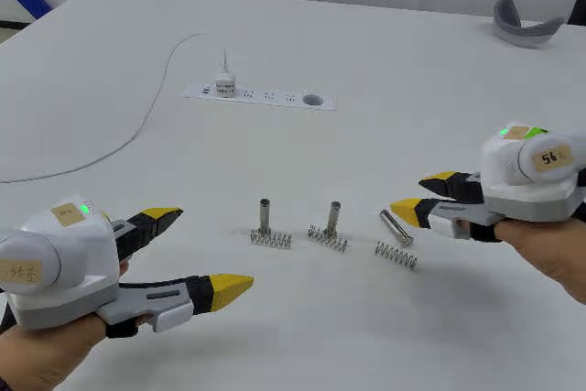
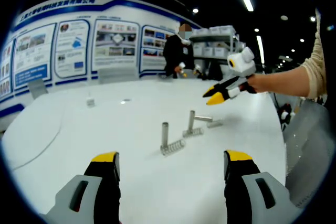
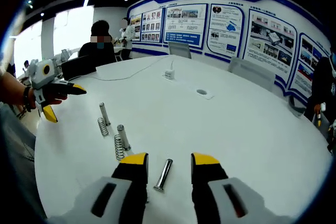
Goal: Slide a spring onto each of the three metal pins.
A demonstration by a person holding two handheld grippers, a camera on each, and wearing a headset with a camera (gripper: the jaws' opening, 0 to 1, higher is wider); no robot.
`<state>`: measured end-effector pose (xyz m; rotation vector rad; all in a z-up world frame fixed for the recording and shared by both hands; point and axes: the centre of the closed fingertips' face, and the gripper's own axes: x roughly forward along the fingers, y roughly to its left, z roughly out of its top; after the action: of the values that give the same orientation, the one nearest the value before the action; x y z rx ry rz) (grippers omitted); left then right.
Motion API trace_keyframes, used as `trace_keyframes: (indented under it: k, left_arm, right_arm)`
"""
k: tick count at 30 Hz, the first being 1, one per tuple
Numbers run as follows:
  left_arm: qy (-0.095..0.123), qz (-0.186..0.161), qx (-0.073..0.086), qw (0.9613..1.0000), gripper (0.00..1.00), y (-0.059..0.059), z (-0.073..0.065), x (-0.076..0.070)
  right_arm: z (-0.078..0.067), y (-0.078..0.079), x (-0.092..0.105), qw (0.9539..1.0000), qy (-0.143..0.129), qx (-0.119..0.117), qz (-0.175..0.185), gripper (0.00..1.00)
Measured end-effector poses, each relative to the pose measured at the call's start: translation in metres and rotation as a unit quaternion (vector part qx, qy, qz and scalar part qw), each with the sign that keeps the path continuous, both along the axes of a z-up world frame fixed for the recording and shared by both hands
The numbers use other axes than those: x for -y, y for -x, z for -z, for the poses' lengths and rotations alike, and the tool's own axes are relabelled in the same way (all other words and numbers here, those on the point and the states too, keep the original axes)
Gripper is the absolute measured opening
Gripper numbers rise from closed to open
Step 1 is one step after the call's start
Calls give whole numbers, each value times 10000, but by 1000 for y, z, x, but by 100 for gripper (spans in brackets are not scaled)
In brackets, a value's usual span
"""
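Now, a white bench [image 1: 385, 61]. Three pins stand in a row close to the near edge, about midway along it. The left pin [image 1: 265, 215] is upright. The middle pin [image 1: 333, 218] is upright too. The right pin [image 1: 396, 227] lies flat on its side.

One spring lies flat on the bench by each pin, none of them threaded on. The left spring [image 1: 271, 239] is at the foot of the left pin, on its near side. The middle spring [image 1: 327, 239] is at the foot of the middle pin, likewise. The right spring [image 1: 396, 255] is just beside the fallen pin, toward the near edge; contact cannot be told.

The left tool [image 1: 211, 246] hovers toward the near left corner, jaws wide and empty, well apart from the pins. In the left gripper view the row lies ahead between its jaws.

The right tool [image 1: 408, 193] hovers toward the right edge, jaws parted more narrowly and empty, tips near the right pin but clear of it. In the right gripper view that pin lies between the jaw tips.

A power strip [image 1: 259, 96] lies toward the far edge. Its cable [image 1: 146, 116] runs off toward the left edge.
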<state>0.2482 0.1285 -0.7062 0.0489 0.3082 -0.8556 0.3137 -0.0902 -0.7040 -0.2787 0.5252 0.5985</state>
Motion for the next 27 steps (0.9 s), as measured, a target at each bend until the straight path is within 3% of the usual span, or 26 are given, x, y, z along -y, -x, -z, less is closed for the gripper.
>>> trace_keyframes:
  k: [15, 27]
  left_arm:
    - [-3, 1, -23, 10000, 82, 0, 2, 0]
    - [-7, 5, -42, 10000, 81, -1, 4, -1]
  right_arm:
    - [39, -12, -4, 9970, 345, -602, 345, 21]
    - [50, -21, -4, 9946, 362, -824, 517, 15]
